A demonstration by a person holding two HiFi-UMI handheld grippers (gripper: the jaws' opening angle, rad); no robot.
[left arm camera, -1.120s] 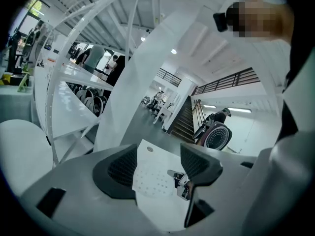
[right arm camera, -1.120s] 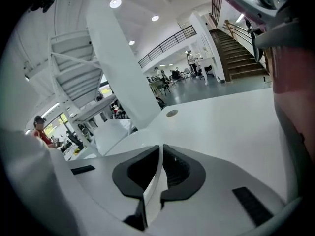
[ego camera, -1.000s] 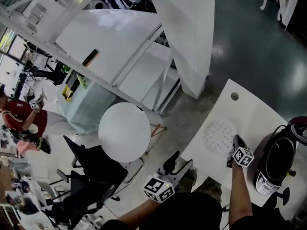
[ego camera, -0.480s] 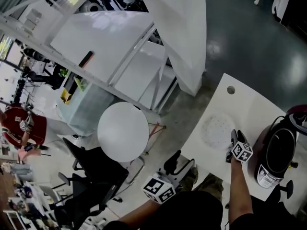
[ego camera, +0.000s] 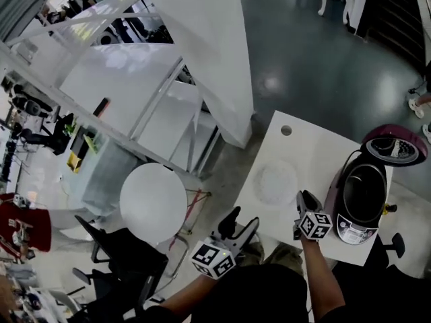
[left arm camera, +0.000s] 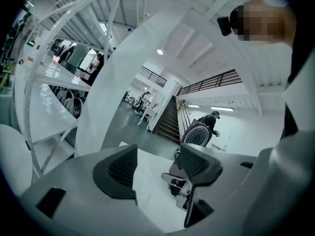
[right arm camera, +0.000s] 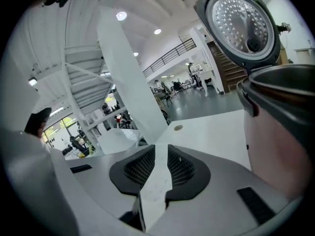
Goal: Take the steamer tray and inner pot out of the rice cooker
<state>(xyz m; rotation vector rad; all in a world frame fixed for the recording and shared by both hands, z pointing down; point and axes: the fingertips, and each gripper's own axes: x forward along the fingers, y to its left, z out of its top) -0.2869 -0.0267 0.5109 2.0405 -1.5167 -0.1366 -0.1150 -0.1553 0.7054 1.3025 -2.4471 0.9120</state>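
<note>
The white perforated steamer tray [ego camera: 275, 182] lies flat on the white table [ego camera: 316, 153], left of the rice cooker [ego camera: 360, 197]. The cooker's lid [ego camera: 394, 147] [right arm camera: 241, 21] stands open, and the dark inner pot [ego camera: 364, 187] [right arm camera: 288, 80] sits inside it. My right gripper [ego camera: 302, 199] [right arm camera: 161, 163] hovers by the tray's near-right edge. Its jaws have just opened off the tray, then eased in slightly. They now grip nothing, and only the tray's white surface shows through the narrow gap. My left gripper [ego camera: 239, 222] [left arm camera: 156, 163] stands open and empty off the table's near-left edge.
The table has a cable hole [ego camera: 286, 130] near its far corner, and its near edge lies just under my right hand. On the floor to the left are a round white table [ego camera: 153, 202] and black office chairs [ego camera: 111, 247]. A white staircase frame rises behind.
My right gripper has let go of the tray's edge and lifted up and back from it. The tray stays on the table. The head view has swung so that the whole cooker now shows.
</note>
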